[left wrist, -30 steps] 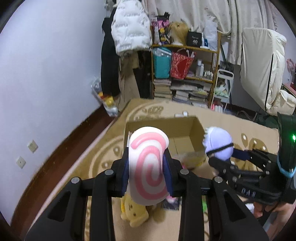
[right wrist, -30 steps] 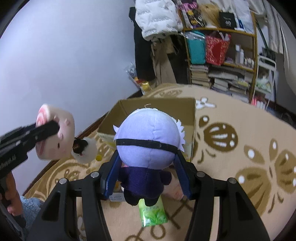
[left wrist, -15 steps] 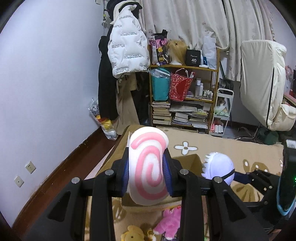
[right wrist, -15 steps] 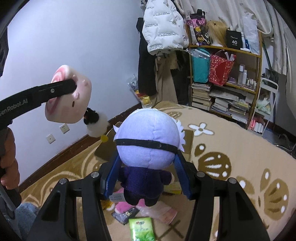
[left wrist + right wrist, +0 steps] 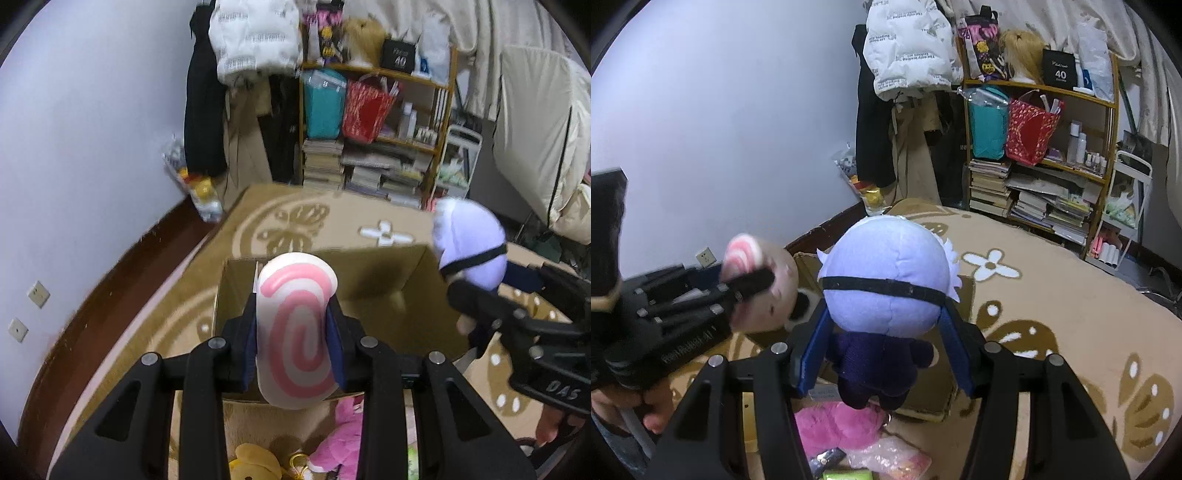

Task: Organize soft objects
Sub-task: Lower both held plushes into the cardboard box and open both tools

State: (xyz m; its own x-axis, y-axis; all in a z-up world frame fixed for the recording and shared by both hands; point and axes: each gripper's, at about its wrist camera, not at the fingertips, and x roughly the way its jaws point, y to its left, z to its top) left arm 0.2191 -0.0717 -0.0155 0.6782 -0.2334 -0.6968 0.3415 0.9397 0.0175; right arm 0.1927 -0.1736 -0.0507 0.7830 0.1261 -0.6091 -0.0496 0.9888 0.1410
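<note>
We see the yellow plush cut off at the frame's bottom; the cardboard box mostly hidden behind the doll.

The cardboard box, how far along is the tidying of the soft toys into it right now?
Nothing visibly packed: the part of the cardboard box that shows looks empty. In hand: the left gripper clamps a pink-swirl plush above the box, and the right gripper holds a lavender-headed doll. Left: dropping both in, then the pink plush and yellow plush on the rug.
</note>
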